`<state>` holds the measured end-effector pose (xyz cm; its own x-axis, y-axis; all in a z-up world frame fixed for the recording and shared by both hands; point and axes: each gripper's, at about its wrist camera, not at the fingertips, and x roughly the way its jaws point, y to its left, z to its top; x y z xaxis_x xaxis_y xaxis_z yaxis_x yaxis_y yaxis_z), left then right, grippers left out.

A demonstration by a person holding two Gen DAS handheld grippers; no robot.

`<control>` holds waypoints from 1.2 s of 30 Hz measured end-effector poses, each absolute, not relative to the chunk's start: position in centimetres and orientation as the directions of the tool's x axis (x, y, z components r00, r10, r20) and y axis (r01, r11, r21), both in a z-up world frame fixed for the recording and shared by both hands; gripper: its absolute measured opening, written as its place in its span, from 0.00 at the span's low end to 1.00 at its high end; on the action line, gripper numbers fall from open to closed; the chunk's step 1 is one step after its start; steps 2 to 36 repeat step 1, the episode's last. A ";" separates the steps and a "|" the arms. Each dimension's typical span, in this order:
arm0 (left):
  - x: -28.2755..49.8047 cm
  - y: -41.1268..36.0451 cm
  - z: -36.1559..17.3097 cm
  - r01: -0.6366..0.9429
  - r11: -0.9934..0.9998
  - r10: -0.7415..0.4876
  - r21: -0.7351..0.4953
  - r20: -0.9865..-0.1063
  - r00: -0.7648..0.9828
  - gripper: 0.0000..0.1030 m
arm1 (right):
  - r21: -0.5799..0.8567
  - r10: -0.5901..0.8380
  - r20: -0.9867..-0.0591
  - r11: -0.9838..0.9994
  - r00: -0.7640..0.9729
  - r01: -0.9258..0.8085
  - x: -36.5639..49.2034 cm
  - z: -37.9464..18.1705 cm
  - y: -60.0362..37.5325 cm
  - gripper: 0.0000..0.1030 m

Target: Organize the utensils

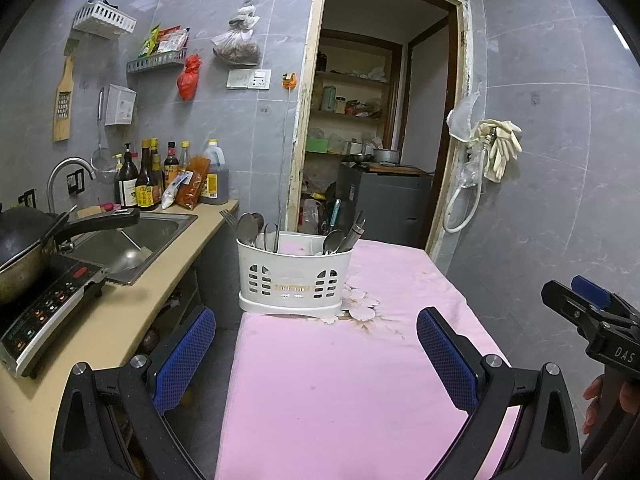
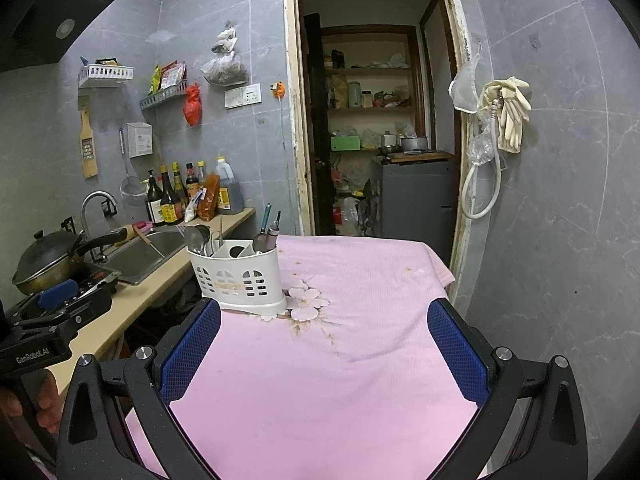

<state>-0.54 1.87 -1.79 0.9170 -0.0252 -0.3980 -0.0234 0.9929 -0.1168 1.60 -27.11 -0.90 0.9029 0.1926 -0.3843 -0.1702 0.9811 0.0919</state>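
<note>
- The left tongs (image 1: 316,354) are spread wide over the near end of the pink cloth (image 1: 340,380), blue pads apart, nothing between them.
- The right tongs (image 2: 324,354) are equally wide apart above the same cloth and hold nothing.
- In the left wrist view the right tool's body at the right edge bears the letters "DAS"; in the right wrist view the left tool's body at the left edge reads "GenRobot.AI".
- The cloth covers the desk (image 2: 360,340); it has a pale flower print (image 2: 306,304) near the middle, and its far right corner hangs over the edge.
- The white utensil caddy (image 1: 294,276) stands upright at the desk's left edge, just beyond the flower print, ahead of both tongs and apart from them.
- Spoons (image 1: 249,228) and a fork sit in its left compartment; another spoon (image 1: 333,241) and dark-handled utensils sit in its right one. The middle compartment looks empty in the right wrist view.
- The near and right parts of the cloth are bare.
- To the left, across a narrow gap, runs a beige kitchen counter (image 1: 120,312) with an induction cooker (image 1: 48,312), a wok (image 1: 24,248), a steel sink (image 1: 136,240) and sauce bottles (image 1: 148,180); their labels are too small to read.
- Behind are grey tiled walls, an open doorway (image 1: 384,120) to a pantry with shelves, and pale rubber gloves (image 1: 500,148) hanging at the right.
</note>
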 end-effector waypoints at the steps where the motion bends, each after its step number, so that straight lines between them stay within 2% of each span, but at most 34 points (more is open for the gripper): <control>1: -0.5 1.9 -1.9 -0.025 0.993 -0.025 -0.117 -0.400 0.916 0.99 | 0.092 0.191 -0.387 0.981 0.902 -0.169 1.6 -1.0 -27.2 0.99; 36: -0.5 1.9 -1.9 -0.025 0.993 -0.025 -0.117 -0.400 0.916 0.99 | 0.092 0.191 -0.387 0.981 0.902 -0.169 1.6 -1.0 -27.2 0.99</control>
